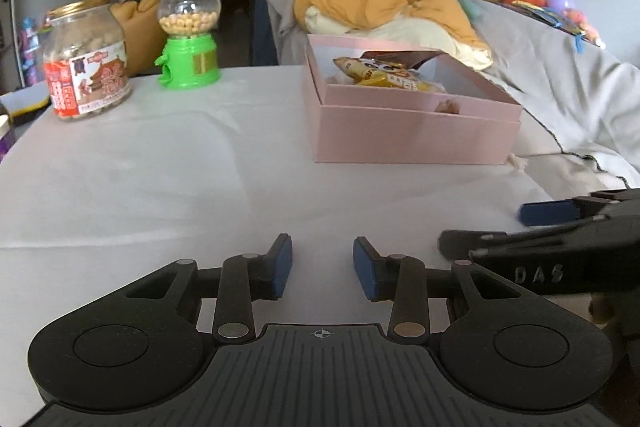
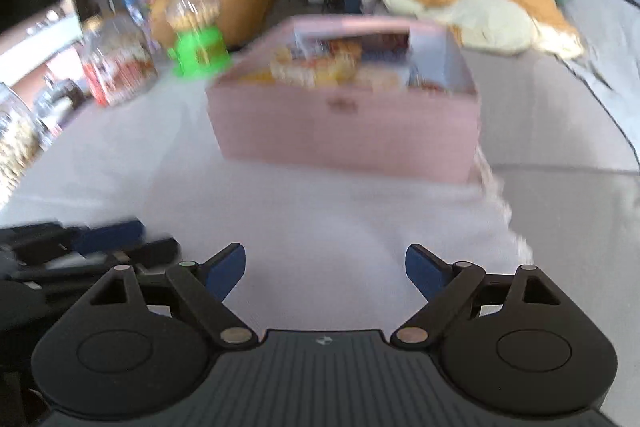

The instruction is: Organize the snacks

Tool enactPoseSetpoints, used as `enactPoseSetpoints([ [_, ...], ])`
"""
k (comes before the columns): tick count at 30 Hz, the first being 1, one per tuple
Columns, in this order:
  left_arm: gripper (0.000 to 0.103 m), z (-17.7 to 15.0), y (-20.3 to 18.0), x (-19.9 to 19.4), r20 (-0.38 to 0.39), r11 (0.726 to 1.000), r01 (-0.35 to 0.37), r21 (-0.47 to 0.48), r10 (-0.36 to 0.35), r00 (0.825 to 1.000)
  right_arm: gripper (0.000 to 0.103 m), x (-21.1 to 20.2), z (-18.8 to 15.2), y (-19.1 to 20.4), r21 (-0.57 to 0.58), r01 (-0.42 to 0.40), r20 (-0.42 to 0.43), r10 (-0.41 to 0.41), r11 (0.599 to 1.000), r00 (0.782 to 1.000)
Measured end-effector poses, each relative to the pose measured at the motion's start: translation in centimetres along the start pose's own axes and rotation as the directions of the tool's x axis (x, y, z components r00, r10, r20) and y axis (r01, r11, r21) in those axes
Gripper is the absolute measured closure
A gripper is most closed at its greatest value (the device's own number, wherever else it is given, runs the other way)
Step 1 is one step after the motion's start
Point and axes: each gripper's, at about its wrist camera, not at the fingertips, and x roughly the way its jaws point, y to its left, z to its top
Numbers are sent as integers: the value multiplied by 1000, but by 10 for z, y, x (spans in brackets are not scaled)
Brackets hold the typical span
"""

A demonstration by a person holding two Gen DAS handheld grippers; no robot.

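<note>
Inside the box (image 1: 416, 131) we are seeing snacks (image 1: 384, 75) already; jar (image 1: 86, 63) and dispenser (image 1: 188, 35) are waiting on the counter (image 1: 160, 179) (both claws empty: left claw (image 1: 322, 267) part open, right claw (image 2: 325, 273) wide).

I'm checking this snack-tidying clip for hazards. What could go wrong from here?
1. The right gripper sits close beside the left gripper low over the table; they could knock together.
2. The pink box sits near the table's right edge, so a push might slide it off.
3. The snack jar and green candy dispenser stand upright at the far left; a sweeping reach could topple them.
</note>
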Motion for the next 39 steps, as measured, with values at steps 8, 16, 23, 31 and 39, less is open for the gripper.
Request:
enactPoseSetpoints([
  [8, 62, 0, -4, 2, 13, 1000, -27, 7, 27, 1000, 0, 3, -4, -7, 49, 97, 12, -98, 994, 995],
  [16, 62, 0, -12, 3, 10, 996, -63, 59, 62, 998, 0, 1, -18, -4, 47, 120, 95, -124, 992, 988],
  [23, 62, 0, -12, 3, 9, 996, -63, 60, 63, 998, 0, 0, -18, -5, 51, 117, 95, -121, 992, 988],
  [31, 62, 0, -12, 3, 9, 996, -63, 60, 62, 998, 0, 0, -18, -6, 51, 117, 95, -121, 992, 988],
  [39, 62, 0, -12, 3, 9, 996, -62, 59, 62, 998, 0, 0, -18, -6, 51, 117, 95, -121, 992, 988],
])
